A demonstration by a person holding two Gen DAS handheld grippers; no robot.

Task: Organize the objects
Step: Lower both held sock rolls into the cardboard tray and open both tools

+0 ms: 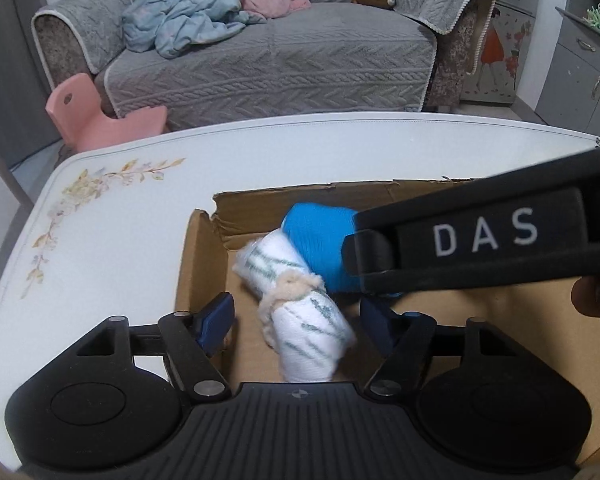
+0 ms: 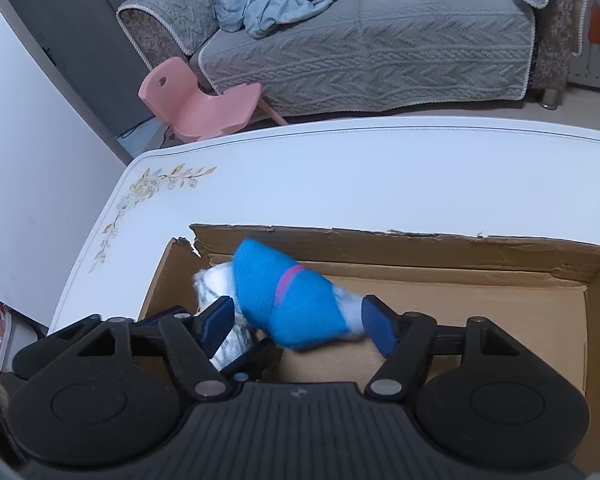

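Both grippers hung over the open brown cardboard box [image 1: 204, 256] on the white table with a floral print [image 1: 112, 208], and both stood partly open. In the left wrist view, the left gripper [image 1: 296, 320] had the rolled white sock bundle with grey-green stripes and a beige cuff [image 1: 300, 304] between its blue pads [image 1: 216, 320], which did not press on it. In the right wrist view, the right gripper [image 2: 300, 324] framed the rolled bright blue sock bundle with a pink stripe [image 2: 284, 296] at the lower centre; its right pad sat close against the bundle's white end, but no firm squeeze showed. The blue bundle was blurred, so it may well have been dropping; a risk was that it would land on the white one and roll toward the torn corner of the box at the left. The two tools crowded each other too: in the left view the right gripper's black body crossed the frame's right side and could have knocked the left one. That body hid much of the box's floor, and whether either bundle rested on the bottom could not be told.
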